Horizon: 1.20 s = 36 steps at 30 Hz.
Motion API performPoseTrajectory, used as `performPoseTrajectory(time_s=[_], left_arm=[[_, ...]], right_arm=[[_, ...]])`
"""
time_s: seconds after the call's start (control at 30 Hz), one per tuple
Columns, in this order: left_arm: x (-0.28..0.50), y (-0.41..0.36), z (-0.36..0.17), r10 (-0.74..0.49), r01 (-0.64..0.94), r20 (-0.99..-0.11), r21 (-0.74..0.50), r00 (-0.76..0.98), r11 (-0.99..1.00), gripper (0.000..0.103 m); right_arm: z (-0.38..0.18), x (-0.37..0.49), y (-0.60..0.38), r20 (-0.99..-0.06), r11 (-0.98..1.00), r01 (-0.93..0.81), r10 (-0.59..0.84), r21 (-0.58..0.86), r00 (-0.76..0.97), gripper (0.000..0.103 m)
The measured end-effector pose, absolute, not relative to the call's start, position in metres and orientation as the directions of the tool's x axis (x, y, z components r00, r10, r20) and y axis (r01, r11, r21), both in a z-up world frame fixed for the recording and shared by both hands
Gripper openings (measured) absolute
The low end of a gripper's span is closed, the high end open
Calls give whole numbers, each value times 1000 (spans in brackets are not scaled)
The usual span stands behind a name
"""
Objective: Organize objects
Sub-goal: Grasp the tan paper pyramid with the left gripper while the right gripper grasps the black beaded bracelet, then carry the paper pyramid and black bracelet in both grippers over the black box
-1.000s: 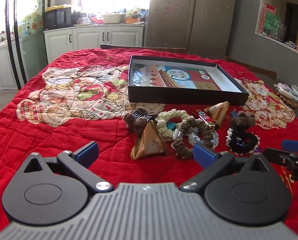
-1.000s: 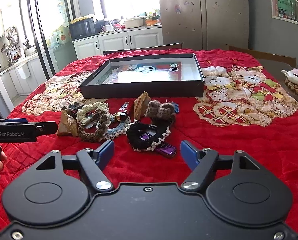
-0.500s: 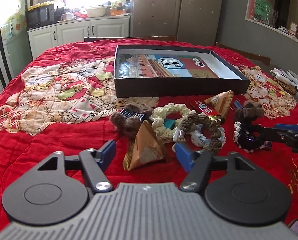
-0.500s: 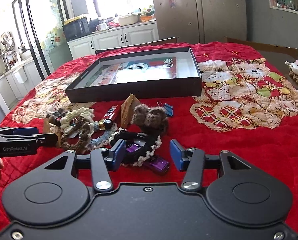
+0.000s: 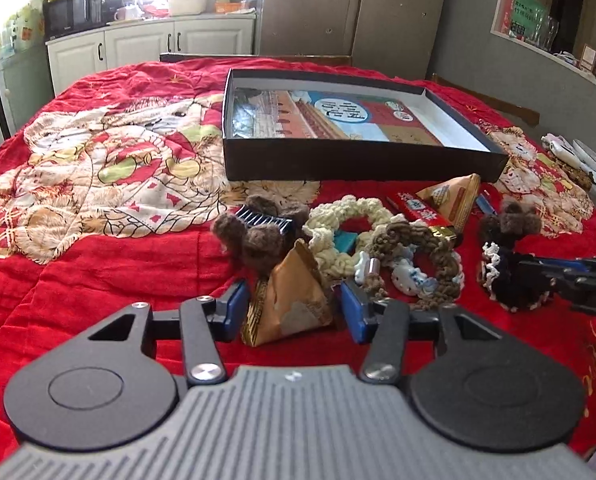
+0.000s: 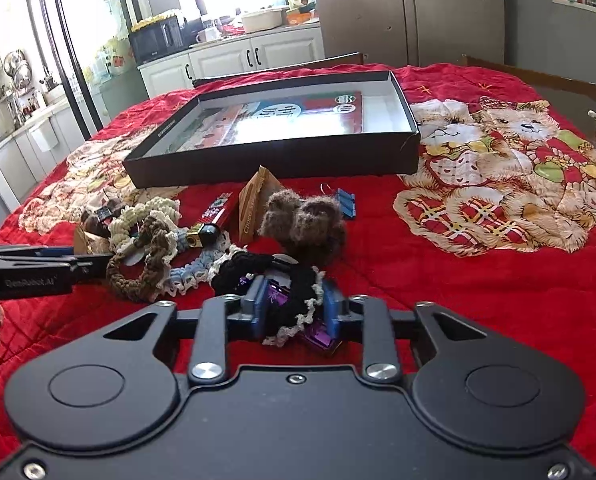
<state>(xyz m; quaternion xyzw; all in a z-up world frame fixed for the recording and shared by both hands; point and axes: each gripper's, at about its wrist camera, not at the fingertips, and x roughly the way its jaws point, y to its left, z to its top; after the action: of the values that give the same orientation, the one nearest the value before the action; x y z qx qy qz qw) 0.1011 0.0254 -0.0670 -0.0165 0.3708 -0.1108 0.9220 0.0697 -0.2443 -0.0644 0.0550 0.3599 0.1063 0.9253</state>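
where black scrunchie (image 6: pixel 294 296) bunches, purple clip (image 6: pixel 317 334) half-hidden.

The left gripper (image 5: pixel 294 312) had a ribbed grey housing, black round-lobed arms, silver screws and blue pads; the right gripper (image 6: pixel 294 312) was all black, blue-padded, its side lettered white.

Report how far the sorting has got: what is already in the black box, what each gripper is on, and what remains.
Done: nothing loose shows inside the black box.
In hand: the left gripper is closing around the brown pyramid packet; the right gripper is closing on the black scrunchie.
Left: the whole pile on the red quilt, including the cream scrunchie and red lighter.
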Motion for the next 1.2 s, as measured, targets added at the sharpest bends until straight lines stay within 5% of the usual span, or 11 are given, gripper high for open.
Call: performPoseTrajectory(time_s=[0.3,1.2], left_arm=[[99,26,-67,-240,205,-665,-132,707,970,40],[99,19,-8,-340,322,-608,-143,717,936,39]], right_arm=[[-64,70,-248,-645,971,-158,237,178,727,11],[9,66,-241,-522,955,-274,291,110,802,10]])
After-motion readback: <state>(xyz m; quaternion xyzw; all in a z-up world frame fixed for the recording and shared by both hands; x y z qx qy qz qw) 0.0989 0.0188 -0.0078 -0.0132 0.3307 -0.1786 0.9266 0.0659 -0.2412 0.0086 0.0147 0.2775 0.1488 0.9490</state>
